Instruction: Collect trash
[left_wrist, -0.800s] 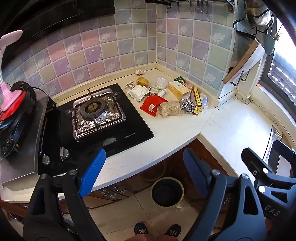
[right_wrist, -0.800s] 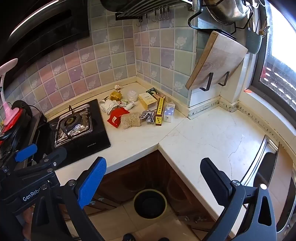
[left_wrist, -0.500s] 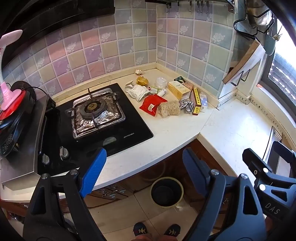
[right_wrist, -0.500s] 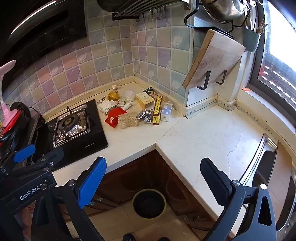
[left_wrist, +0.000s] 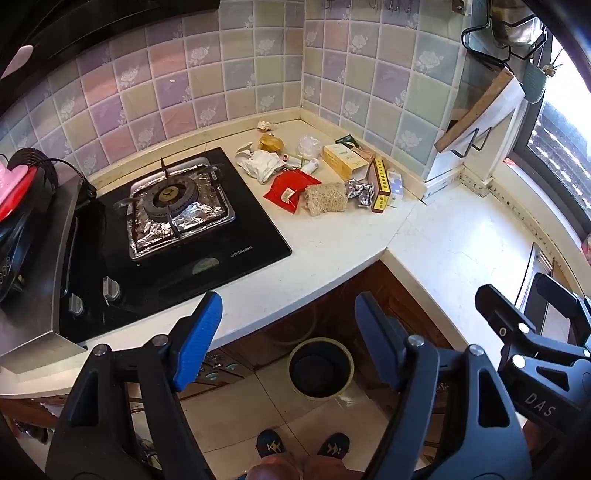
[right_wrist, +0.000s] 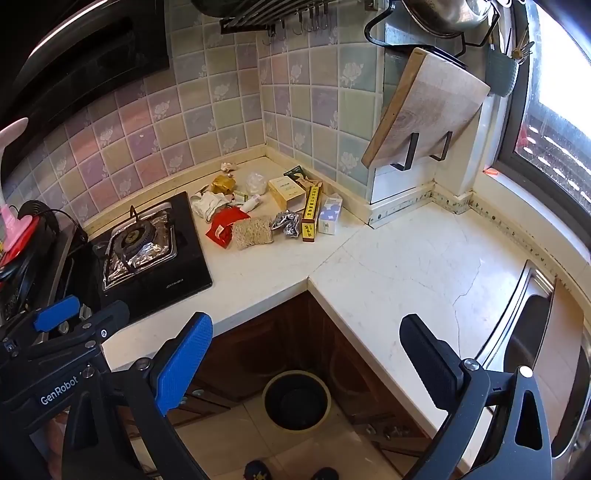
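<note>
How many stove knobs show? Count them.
2: left knob and right knob, side by side at the stove front edge. More may hide beneath the steel cover.

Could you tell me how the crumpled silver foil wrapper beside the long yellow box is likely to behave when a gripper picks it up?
The foil wrapper looks thin and creased, so it is probably very light and would crush between the pads rather than resist. Its shiny surface might slip. It lies against the yellow box, which a wide approach could nudge.
</note>
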